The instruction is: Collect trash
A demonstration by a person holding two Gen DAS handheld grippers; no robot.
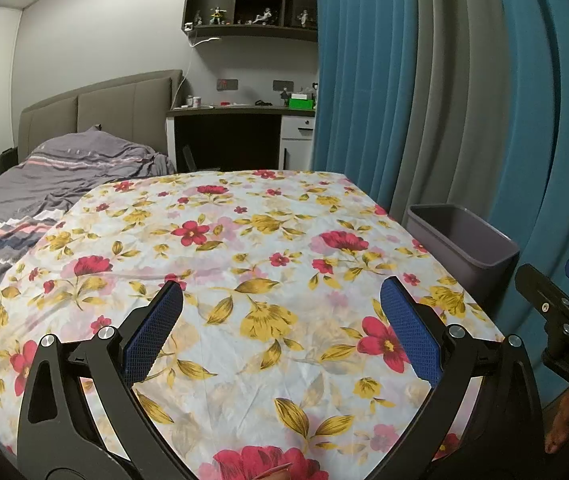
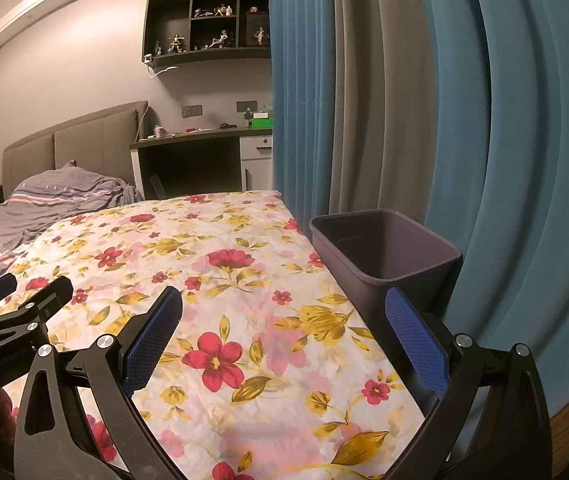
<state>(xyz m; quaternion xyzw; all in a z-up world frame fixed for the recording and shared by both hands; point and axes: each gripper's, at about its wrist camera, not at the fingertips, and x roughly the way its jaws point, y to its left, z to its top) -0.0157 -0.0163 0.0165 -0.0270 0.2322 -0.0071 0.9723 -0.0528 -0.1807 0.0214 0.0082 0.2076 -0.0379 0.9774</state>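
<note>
Hovering over a floral cloth on a table, left gripper spread wide, blue pads well apart, nothing between them. Same with right gripper: jaws wide, pads bare, gripping nothing. No trash to be made out on the cloth in either view; cannot tell where any lies. Grey bin standing just beside the table edge at 3 o'clock in the left view, at 2 o'clock in the right view, open-topped, inside dark, contents not discernible. Right gripper's far pad overlapping the bin's near wall in its own view. Right gripper showing at 4 o'clock of the left view; left gripper at 9 o'clock of the right view. Blue and grey curtain hanging behind the bin. Bed with grey striped bedding at 10 o'clock, desk at 12 o'clock, shelf with figurines above it. Bare foot on the floor at 4 o'clock, left view.
</note>
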